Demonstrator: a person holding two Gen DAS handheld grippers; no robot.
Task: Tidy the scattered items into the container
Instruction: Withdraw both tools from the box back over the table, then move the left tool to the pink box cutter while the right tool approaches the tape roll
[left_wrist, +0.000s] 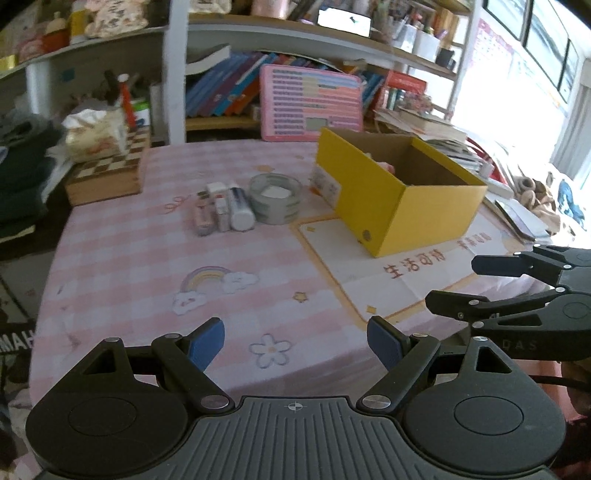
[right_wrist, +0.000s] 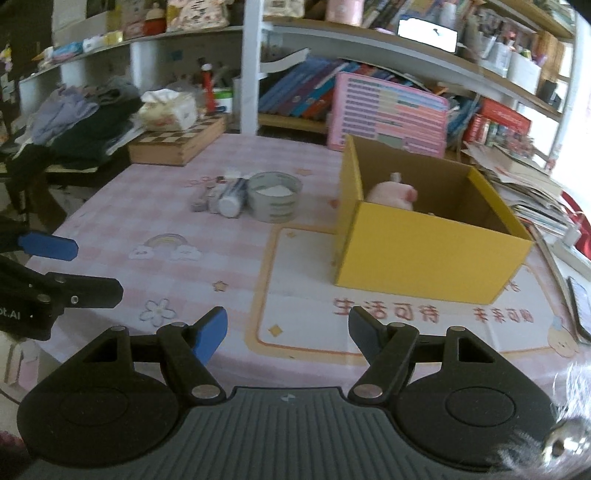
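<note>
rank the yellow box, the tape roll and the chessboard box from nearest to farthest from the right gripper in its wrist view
1. Yellow cardboard box, ahead and to the right of the right gripper, whose jaws stand open.
2. Grey roll of tape, farther back, slightly left of centre.
3. Wooden chessboard box, at the table's far left edge.
</note>
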